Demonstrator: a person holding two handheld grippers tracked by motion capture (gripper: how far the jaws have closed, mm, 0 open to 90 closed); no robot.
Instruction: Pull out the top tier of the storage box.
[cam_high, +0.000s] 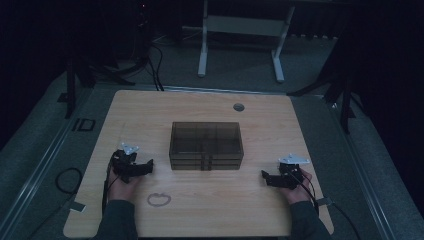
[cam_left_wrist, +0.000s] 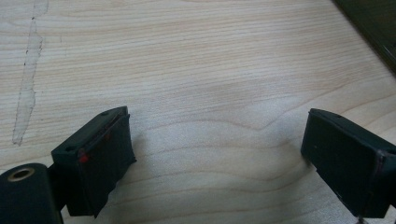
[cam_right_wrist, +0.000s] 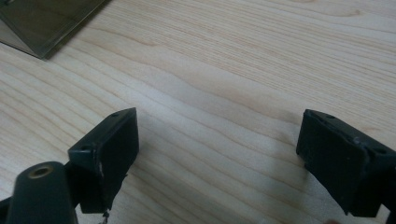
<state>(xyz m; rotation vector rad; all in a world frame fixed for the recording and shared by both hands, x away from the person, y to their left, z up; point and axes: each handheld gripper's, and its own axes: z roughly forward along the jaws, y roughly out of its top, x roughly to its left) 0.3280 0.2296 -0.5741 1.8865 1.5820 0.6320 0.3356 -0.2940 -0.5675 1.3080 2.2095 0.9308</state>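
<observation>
Both grippers are sitting wide open, nothing held: left gripper (cam_high: 148, 165) at 9 o'clock of the smoky plastic box (cam_high: 206, 145), right gripper (cam_high: 265, 176) at 3.

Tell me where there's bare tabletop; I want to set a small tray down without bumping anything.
Free: the far strip between the box and the table edge, apart from a round port. Also bare: the near edge between the two sleeves, right of a ring mark. Crowded: beside the left gripper and right gripper.
</observation>
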